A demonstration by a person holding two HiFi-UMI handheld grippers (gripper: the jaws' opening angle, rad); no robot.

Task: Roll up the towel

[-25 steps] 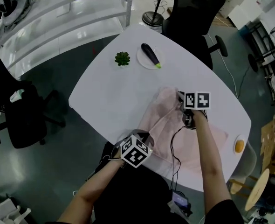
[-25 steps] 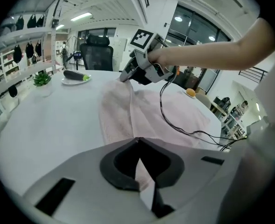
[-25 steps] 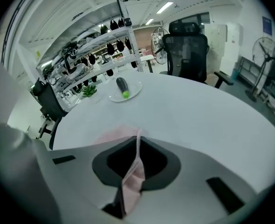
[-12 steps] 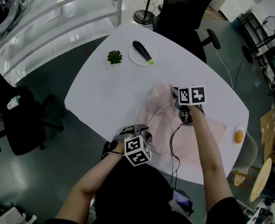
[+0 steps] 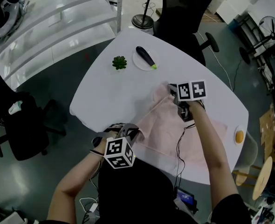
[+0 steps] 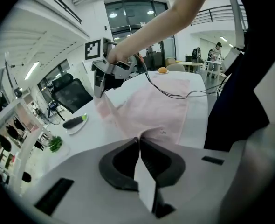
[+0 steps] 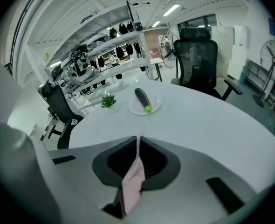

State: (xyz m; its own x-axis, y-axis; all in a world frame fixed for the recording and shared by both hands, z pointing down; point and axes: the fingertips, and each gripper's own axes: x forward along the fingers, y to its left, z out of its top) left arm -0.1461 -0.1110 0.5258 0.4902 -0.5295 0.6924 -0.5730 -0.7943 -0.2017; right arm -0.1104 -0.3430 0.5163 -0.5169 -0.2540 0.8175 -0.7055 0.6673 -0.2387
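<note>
A pink towel [image 5: 172, 134] lies spread on the white table [image 5: 114, 94]. My right gripper [image 5: 181, 109] is shut on the towel's far corner and holds it raised; in the right gripper view pink cloth [image 7: 134, 183] hangs between the jaws of this gripper [image 7: 138, 140]. My left gripper [image 5: 127, 133] is at the towel's near-left corner by the table edge. Its jaws have just closed, and the left gripper view shows the towel [image 6: 151, 106] peaking up into the tips of the left gripper [image 6: 139, 140]. The right gripper [image 6: 99, 88] also shows there, lifting the far corner.
A dark eggplant on a white plate [image 5: 146, 59] and a small green plant [image 5: 120, 62] sit at the table's far end. An orange on a small plate [image 5: 239, 136] is at the right edge. A black cable [image 5: 179, 146] trails over the towel. Black chairs [image 5: 184, 8] stand around the table.
My left gripper has shifted left along the near table edge, and its marker cube has turned. The right gripper has risen a little with the towel corner in it.
</note>
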